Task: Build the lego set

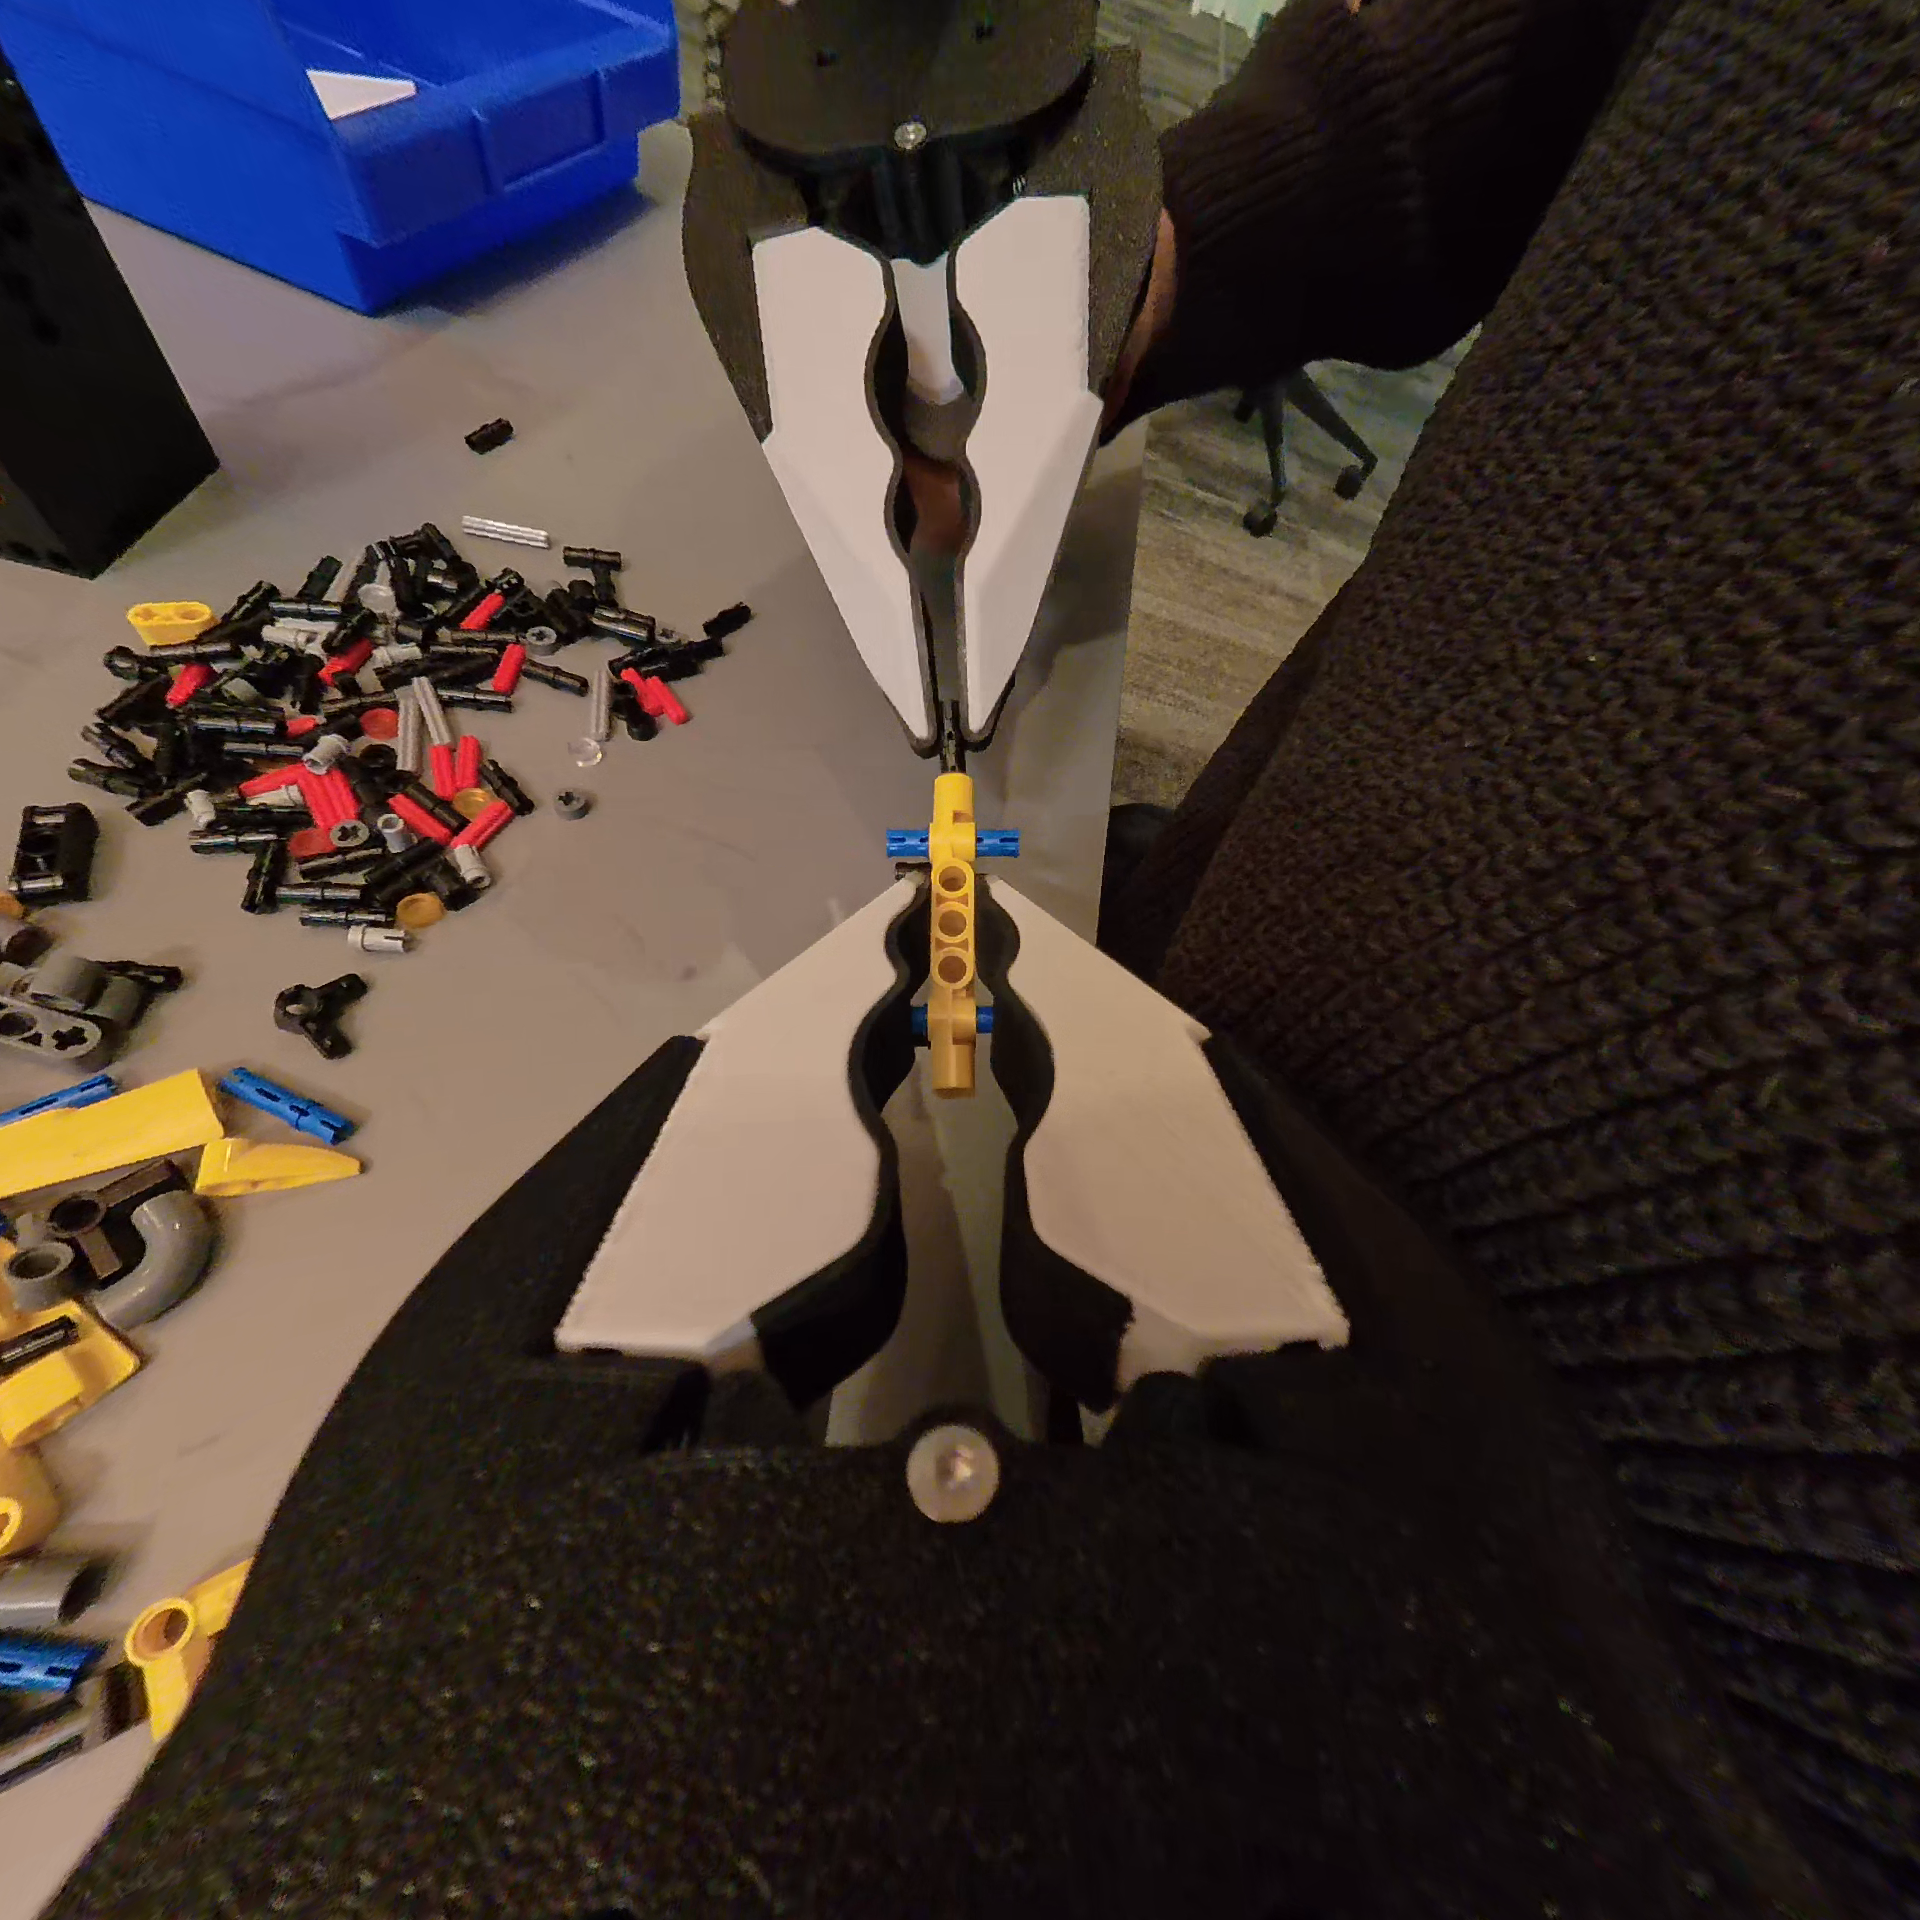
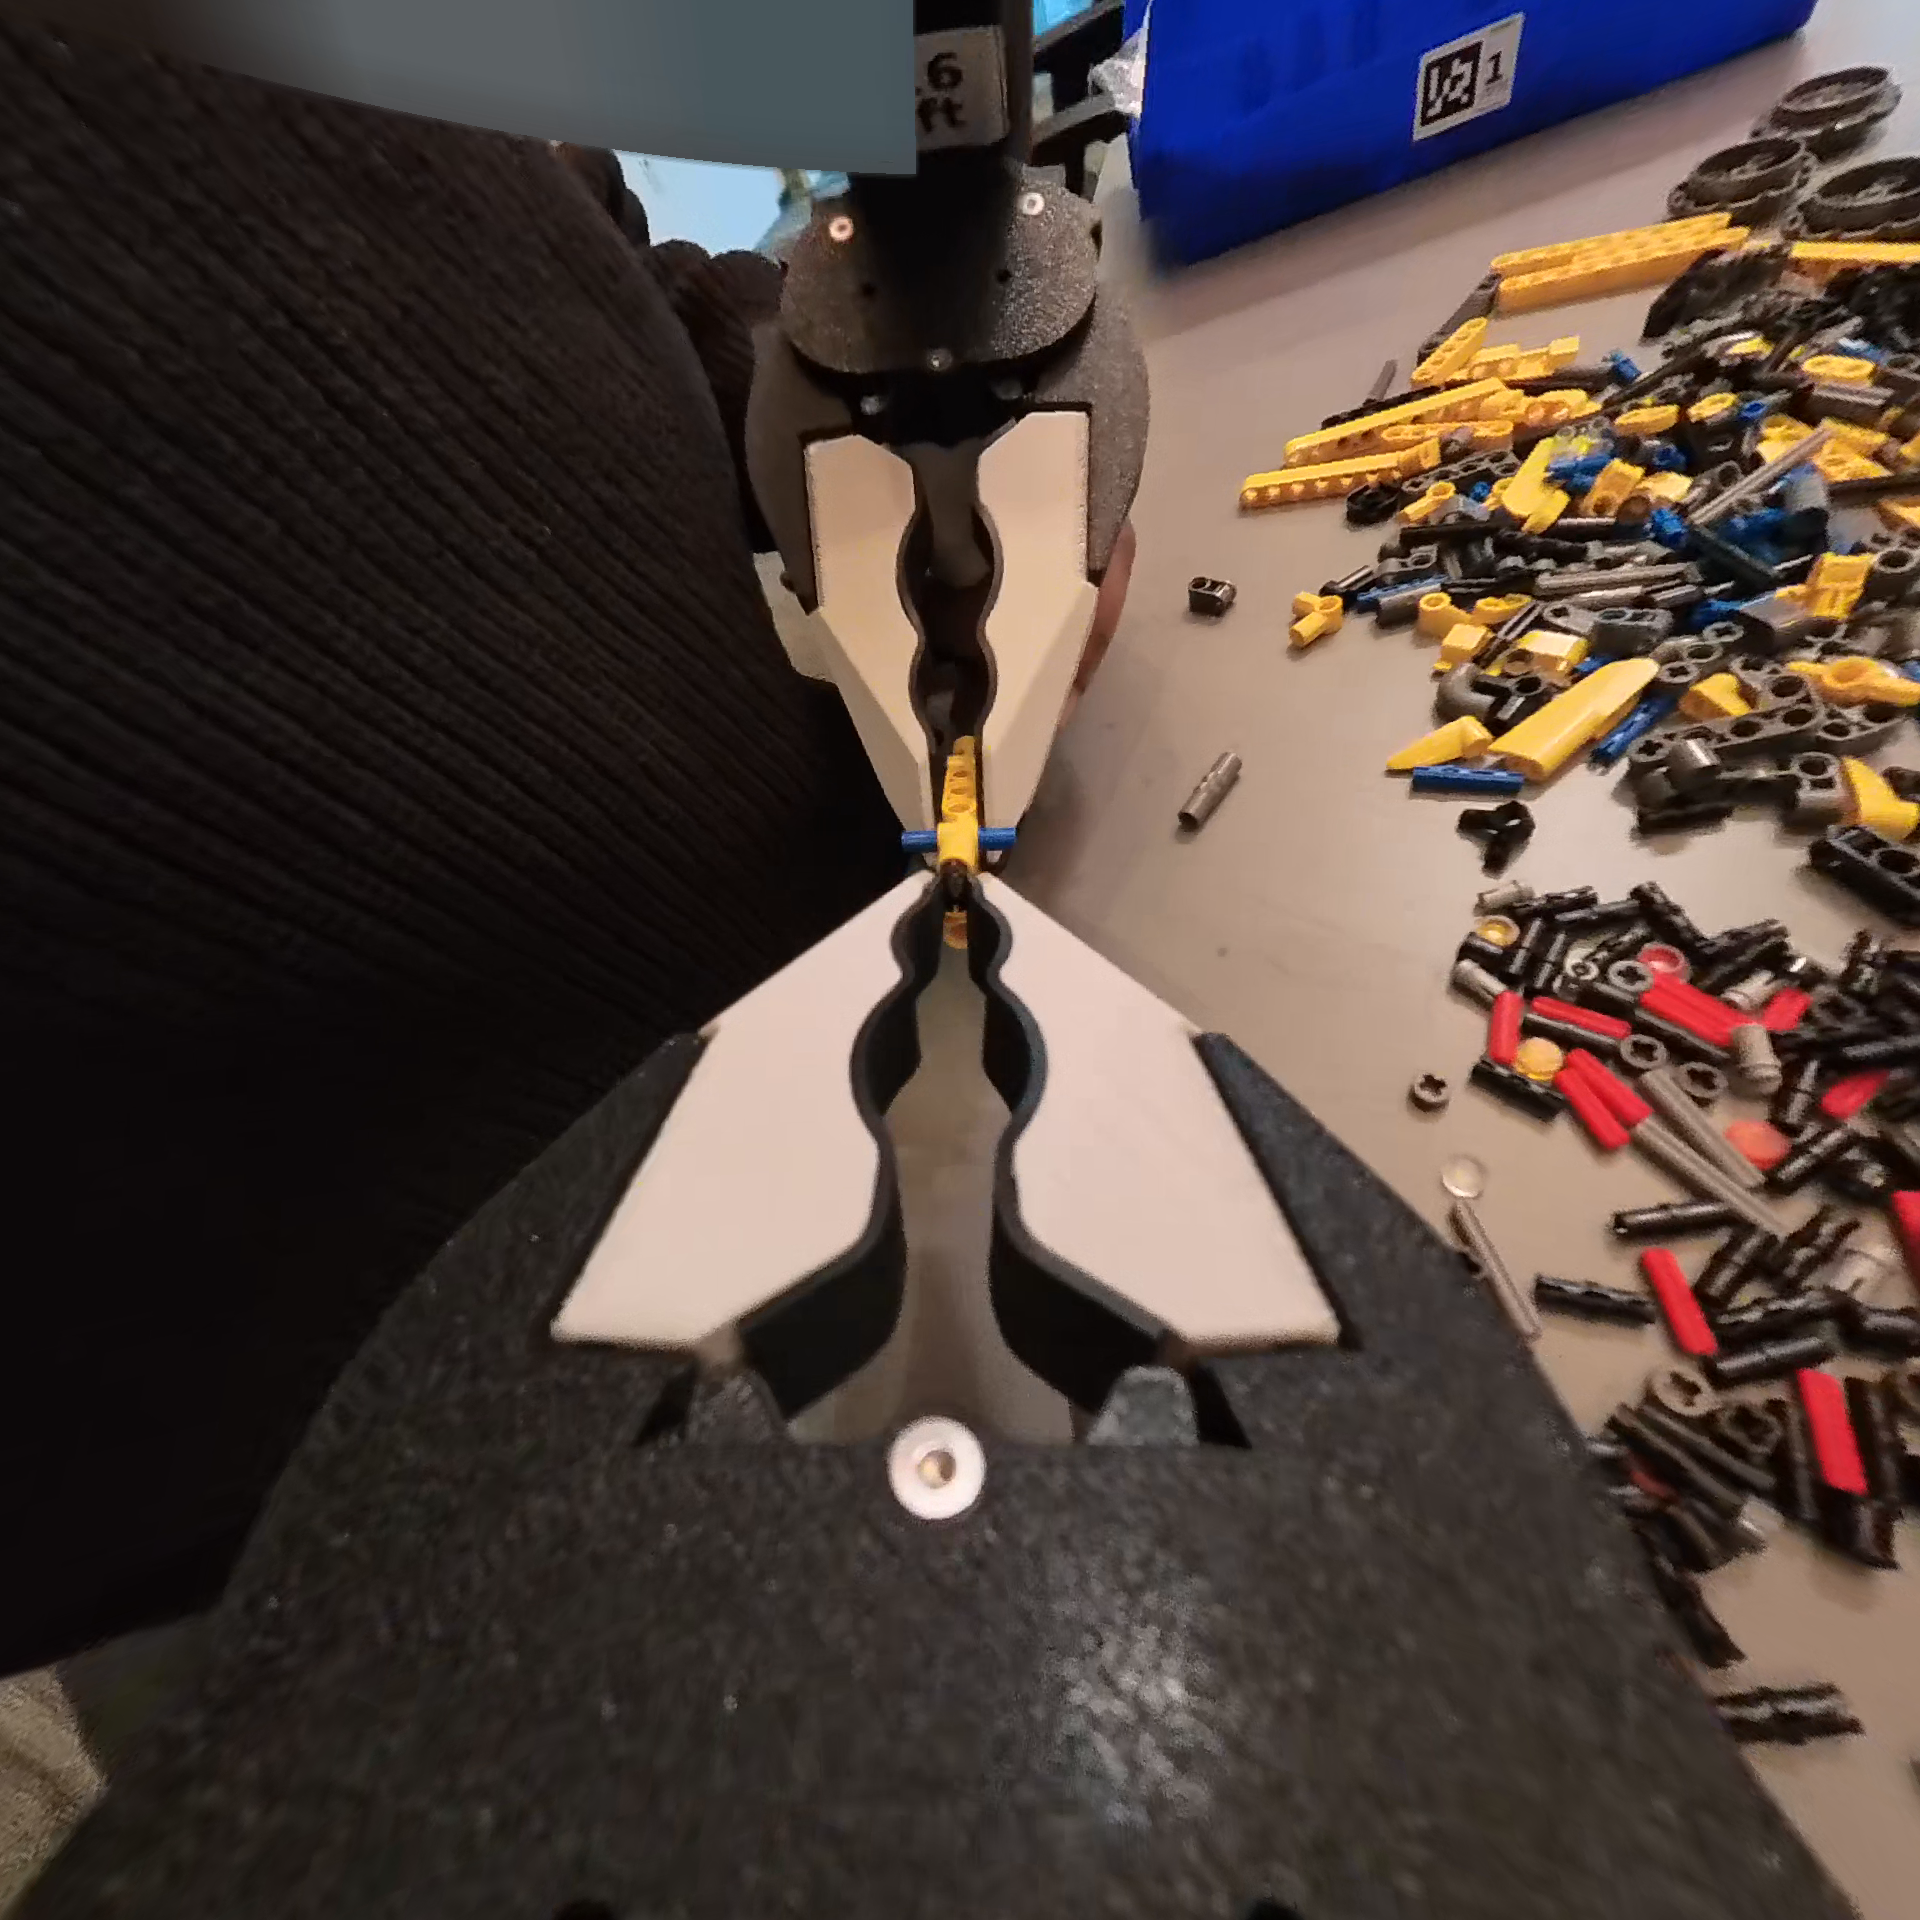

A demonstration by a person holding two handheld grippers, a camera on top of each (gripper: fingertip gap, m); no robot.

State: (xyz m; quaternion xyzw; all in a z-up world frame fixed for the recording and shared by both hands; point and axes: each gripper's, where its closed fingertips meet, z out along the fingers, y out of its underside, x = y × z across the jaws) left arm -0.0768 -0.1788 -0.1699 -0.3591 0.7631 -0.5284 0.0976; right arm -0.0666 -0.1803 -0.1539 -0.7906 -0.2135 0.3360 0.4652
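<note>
My left gripper (image 1: 951, 883) is shut on a yellow beam (image 1: 951, 935) with round holes. The beam has a blue pin (image 1: 902, 842) crosswise through its far end and another near its back end. My right gripper (image 1: 951, 732) faces it tip to tip, shut on a small black pin (image 1: 951, 750). The pin touches the beam's far end. In the right wrist view my right gripper (image 2: 951, 883) pinches the black pin (image 2: 951, 886) at its very tips. The left gripper (image 2: 961, 816) holds the yellow beam (image 2: 958, 790) opposite. Both are held above the grey table's edge (image 1: 1039, 810).
A pile of black and red pins (image 1: 343, 727) lies on the table (image 2: 1299, 935), with yellow, grey and blue parts (image 2: 1558, 468) beyond it. A blue bin (image 2: 1351, 104), black wheels (image 2: 1818, 156) and a black box (image 1: 73, 364) stand farther off. A person's dark sweater (image 1: 1558, 935) is close by. My two grippers' fingertips are within a few centimetres of each other.
</note>
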